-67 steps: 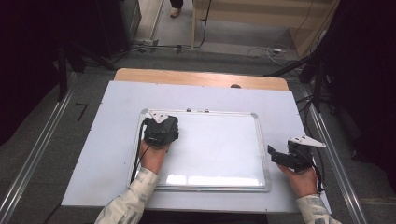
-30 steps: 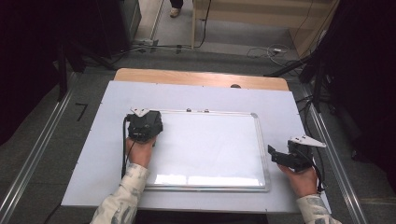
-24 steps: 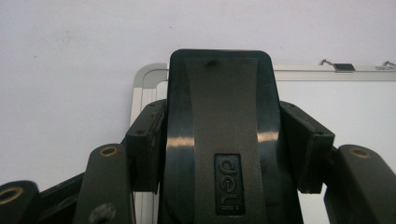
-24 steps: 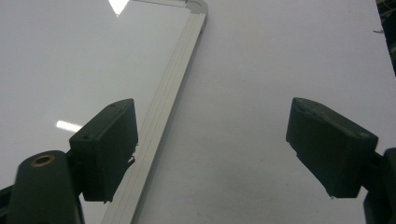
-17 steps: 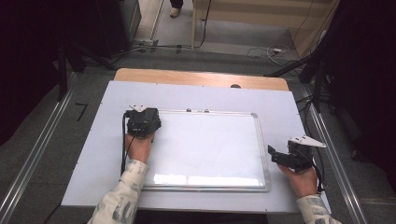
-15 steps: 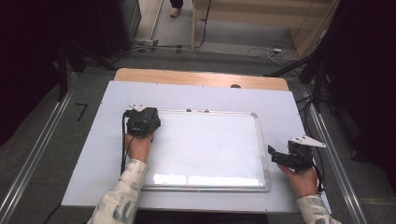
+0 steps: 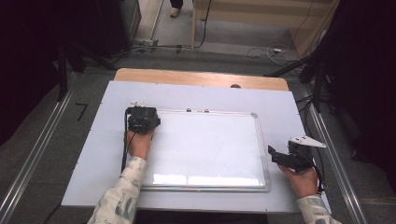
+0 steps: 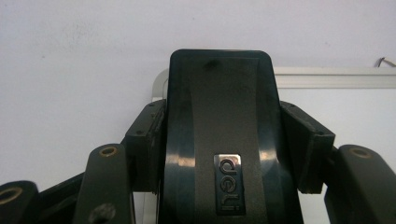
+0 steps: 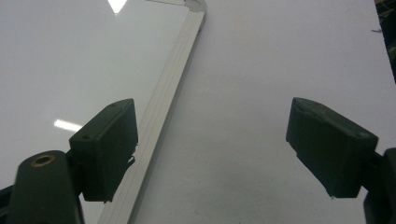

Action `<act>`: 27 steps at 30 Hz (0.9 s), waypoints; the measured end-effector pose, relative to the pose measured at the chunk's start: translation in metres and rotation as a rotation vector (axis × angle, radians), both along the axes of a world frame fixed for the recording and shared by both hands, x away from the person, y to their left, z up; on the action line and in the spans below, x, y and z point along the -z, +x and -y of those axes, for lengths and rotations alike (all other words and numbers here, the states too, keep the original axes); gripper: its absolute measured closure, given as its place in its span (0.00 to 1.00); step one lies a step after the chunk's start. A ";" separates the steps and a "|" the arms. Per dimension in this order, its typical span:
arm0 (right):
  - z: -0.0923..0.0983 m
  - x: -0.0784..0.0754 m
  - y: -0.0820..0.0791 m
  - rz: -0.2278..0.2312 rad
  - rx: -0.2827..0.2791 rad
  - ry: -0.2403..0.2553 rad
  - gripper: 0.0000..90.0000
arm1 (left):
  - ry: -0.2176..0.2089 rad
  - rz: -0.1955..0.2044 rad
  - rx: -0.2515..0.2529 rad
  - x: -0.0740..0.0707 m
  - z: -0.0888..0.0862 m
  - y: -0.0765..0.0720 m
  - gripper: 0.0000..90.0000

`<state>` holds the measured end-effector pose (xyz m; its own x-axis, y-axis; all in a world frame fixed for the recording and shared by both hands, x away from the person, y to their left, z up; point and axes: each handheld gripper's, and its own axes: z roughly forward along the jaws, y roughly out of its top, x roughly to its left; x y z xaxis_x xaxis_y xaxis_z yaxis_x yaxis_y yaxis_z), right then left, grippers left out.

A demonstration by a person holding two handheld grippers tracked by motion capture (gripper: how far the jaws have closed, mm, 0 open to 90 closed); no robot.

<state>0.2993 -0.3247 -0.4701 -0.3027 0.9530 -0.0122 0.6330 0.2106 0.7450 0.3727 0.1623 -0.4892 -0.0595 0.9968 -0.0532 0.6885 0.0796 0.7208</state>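
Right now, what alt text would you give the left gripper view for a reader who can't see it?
The left gripper is shut on a black whiteboard eraser with a small silver logo plate, its two black jaws pressing the eraser's sides. Behind it, the top-left corner of the whiteboard lies on a white table.

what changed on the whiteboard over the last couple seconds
The left gripper, shut on the black eraser, slid left along the whiteboard to its top-left corner. The right gripper stayed open beside the board's right edge.
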 end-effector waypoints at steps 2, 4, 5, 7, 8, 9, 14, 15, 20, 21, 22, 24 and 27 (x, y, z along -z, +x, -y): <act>0.000 0.000 0.000 -0.001 0.001 0.001 0.17 | -0.002 -0.005 -0.004 0.002 0.000 0.001 0.44; 0.000 0.000 0.000 0.000 -0.001 -0.001 0.17 | -0.004 -0.017 -0.003 0.004 0.000 0.002 0.44; 0.000 0.000 0.000 0.000 -0.001 -0.001 0.17 | 0.001 -0.012 -0.004 0.005 0.001 0.002 0.42; 0.000 0.000 0.000 0.000 0.000 -0.001 0.17 | -0.009 -0.010 -0.004 0.005 0.002 0.002 0.40; 0.000 0.000 0.000 0.001 0.002 0.000 0.17 | -0.014 -0.009 -0.002 0.005 0.002 0.002 0.39; 0.000 0.000 0.000 0.000 0.002 0.000 0.17 | -0.014 -0.009 0.000 0.005 0.001 0.002 0.37; 0.000 0.000 0.000 0.000 0.000 -0.002 0.17 | -0.017 0.004 0.004 0.003 -0.002 0.001 0.34; 0.000 0.000 0.000 -0.001 0.001 -0.001 0.17 | -0.019 0.007 0.005 0.002 -0.002 0.001 0.34; 0.000 0.000 0.000 0.000 0.001 0.000 0.17 | -0.017 0.026 0.010 -0.001 -0.001 -0.001 0.32; 0.000 0.000 0.000 -0.001 0.001 0.001 0.17 | -0.019 0.027 0.013 -0.002 -0.002 -0.002 0.31; 0.000 0.000 0.000 0.000 0.001 0.001 0.17 | -0.021 0.031 0.009 -0.003 -0.003 -0.002 0.31; 0.000 0.000 0.000 0.000 0.002 0.001 0.17 | -0.027 0.043 0.001 -0.004 -0.005 -0.003 0.30; 0.000 -0.001 -0.001 0.002 0.004 0.001 0.17 | -0.040 0.052 0.003 -0.007 -0.007 -0.006 0.29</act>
<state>0.2988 -0.3248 -0.4695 -0.2987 0.9543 -0.0123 0.6321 0.2075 0.7466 0.3670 0.1695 -0.4818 -0.0523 0.9940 -0.0961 0.6505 0.1069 0.7519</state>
